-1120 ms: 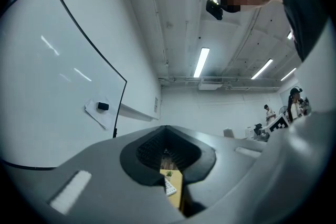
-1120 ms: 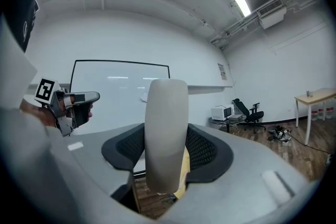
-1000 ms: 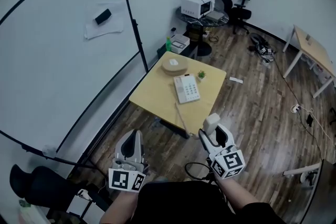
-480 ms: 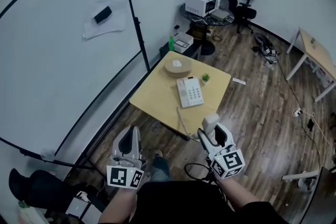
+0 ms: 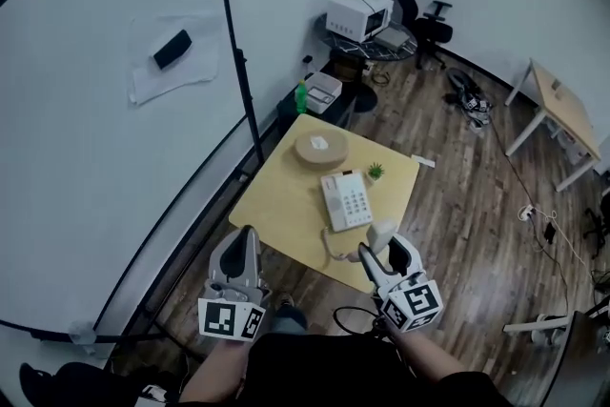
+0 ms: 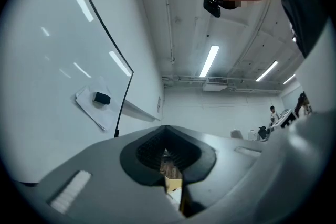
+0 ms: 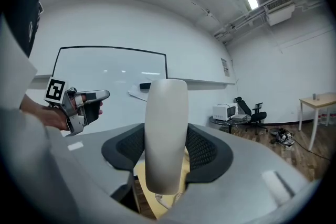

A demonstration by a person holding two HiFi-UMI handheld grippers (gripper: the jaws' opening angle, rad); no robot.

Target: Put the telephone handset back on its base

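Observation:
A white telephone base (image 5: 347, 201) with a keypad lies on the square yellow table (image 5: 276, 195). Its white handset (image 5: 381, 236) stands upright in my right gripper (image 5: 389, 254), just off the table's near edge. A coiled cord (image 5: 330, 245) runs from the base towards it. In the right gripper view the handset (image 7: 166, 128) fills the gap between the ribbed pads of the right gripper (image 7: 167, 152), which is shut on it. My left gripper (image 5: 240, 258) hangs at the left, over the floor by the table's near corner. In its own view the left gripper (image 6: 169, 165) is shut and empty.
A round tan disc (image 5: 318, 146) and a small green plant (image 5: 376, 171) sit on the table beyond the phone. A whiteboard (image 5: 114, 110) fills the left wall. Behind the table are a round stand with a white appliance (image 5: 357, 14), an office chair (image 5: 426, 14) and a desk (image 5: 562, 100).
The table and phone base have drawn closer in the head view. Both grippers now sit nearer the table's near edge. The handset stays in the right gripper.

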